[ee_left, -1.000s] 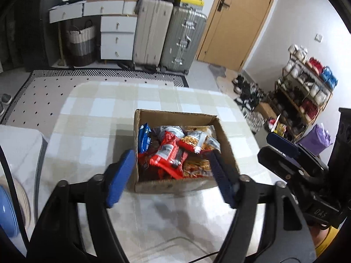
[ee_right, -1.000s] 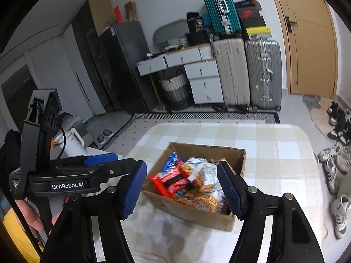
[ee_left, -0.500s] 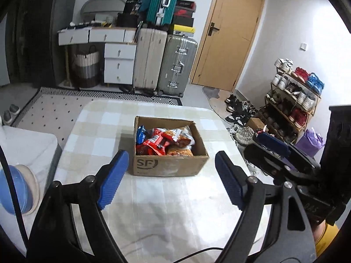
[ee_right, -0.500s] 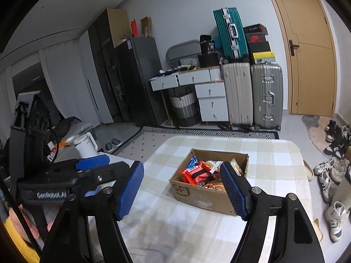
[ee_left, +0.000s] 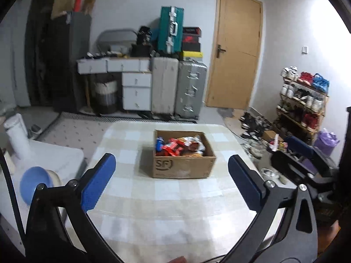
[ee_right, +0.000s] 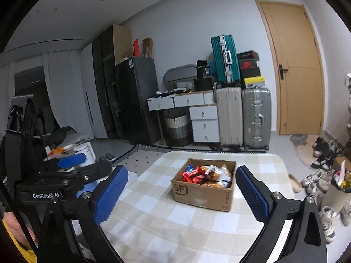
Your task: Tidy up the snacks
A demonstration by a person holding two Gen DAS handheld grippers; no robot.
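Snacks point(ee_left: 179, 145), bright foil packets, heaped in brown cardboard box point(ee_left: 183, 167) mid checked-cloth bench point(ee_left: 153, 210). Left tongs point(ee_left: 172, 180), right tongs point(ee_right: 182, 194) both opening, empty, well short of box. Risks: overfull heap spilling, crushed packets.
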